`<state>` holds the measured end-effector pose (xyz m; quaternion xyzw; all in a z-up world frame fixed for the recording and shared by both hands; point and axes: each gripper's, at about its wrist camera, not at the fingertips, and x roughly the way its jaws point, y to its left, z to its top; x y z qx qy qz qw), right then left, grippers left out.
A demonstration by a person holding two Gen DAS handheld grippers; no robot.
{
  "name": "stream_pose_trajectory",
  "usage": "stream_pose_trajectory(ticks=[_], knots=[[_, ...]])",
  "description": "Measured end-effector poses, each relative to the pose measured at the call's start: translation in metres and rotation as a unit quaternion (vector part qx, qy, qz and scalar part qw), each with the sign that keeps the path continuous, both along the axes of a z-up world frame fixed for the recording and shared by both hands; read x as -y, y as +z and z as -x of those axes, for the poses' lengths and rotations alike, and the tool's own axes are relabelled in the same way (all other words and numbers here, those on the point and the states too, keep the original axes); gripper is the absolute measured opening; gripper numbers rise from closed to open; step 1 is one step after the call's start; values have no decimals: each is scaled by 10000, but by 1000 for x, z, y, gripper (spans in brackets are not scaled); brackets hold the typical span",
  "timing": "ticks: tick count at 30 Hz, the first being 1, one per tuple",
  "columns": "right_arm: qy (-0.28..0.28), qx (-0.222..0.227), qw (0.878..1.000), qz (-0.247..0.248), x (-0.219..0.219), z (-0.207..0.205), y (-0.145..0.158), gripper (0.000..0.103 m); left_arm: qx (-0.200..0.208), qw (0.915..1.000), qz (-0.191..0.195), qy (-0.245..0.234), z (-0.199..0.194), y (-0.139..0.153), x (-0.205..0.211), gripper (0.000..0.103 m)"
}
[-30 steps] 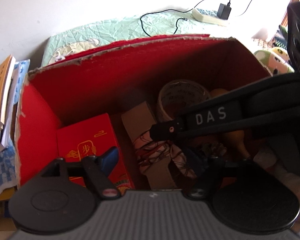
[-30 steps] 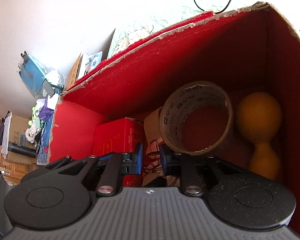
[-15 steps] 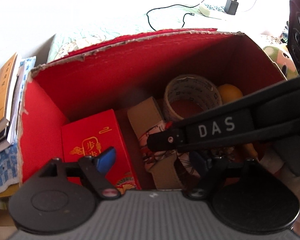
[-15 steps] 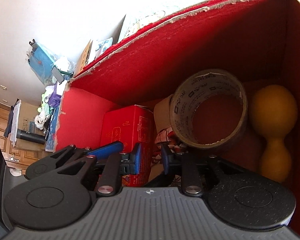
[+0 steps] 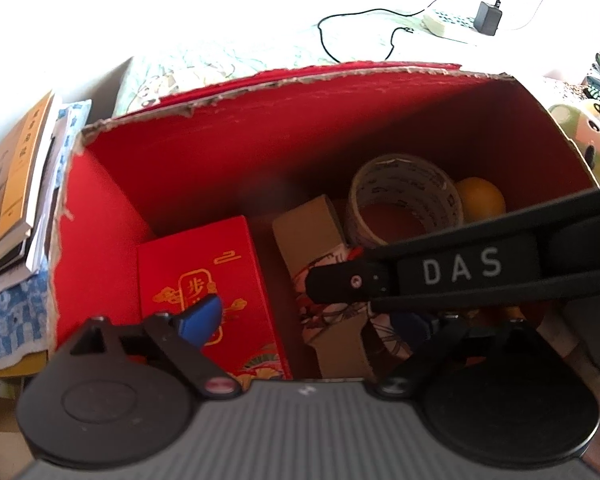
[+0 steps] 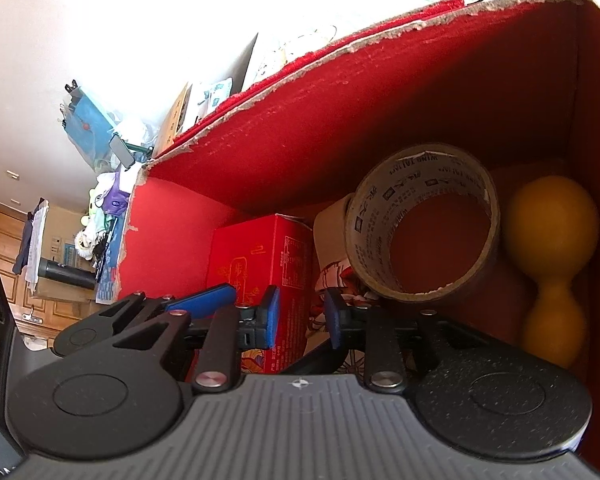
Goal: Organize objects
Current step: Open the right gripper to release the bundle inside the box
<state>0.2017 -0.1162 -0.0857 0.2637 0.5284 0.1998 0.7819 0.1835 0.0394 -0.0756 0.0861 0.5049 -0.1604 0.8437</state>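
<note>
Objects for sorting sit inside a red cardboard box [image 5: 112,200] with torn upper edges, and both tongs hang over its near side, pointing down into it. Against the left wall of the box stands a small red carton [image 5: 204,272] with gold printing; just right of it, a tan box [image 5: 308,224] with a patterned band leans toward the far wall. A roll of tape [image 5: 404,196] stands on its edge beside the tan box, touching or nearly touching it, its hollow facing the near side. A yellow dumbbell-shaped thing [image 6: 552,248] lies in the right far corner, just beside the roll. The left gripper [image 5: 308,320] has its jaws spread wide and they have just been opening; nothing is pressed between them, though the red carton and the tan box show through the gap below. The right gripper [image 6: 302,316] has its blue pads a narrow way apart and has also just been opening a little; nothing sits between its pads, and the red carton and patterned band show behind them. Seen from the left wrist, the right tool's black arm [image 5: 460,272], lettered DAS, crosses over the tan box from the right. Outside the box, a stack of books [image 5: 16,184] lies to its left, and a black cable [image 5: 360,16] runs to a plug adapter [image 5: 489,12] beyond the far wall.
</note>
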Motion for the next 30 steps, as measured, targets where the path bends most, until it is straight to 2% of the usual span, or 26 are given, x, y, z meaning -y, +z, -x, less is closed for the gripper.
stream_pose_trajectory(ticks=[18, 30], knots=[[-33, 70, 10000, -26, 0, 0, 3, 29, 90, 9991, -379, 186, -1, 1, 3, 92], [-80, 123, 9999, 12, -2, 1, 3, 29, 52, 9990, -340, 285, -2, 1, 0, 92]])
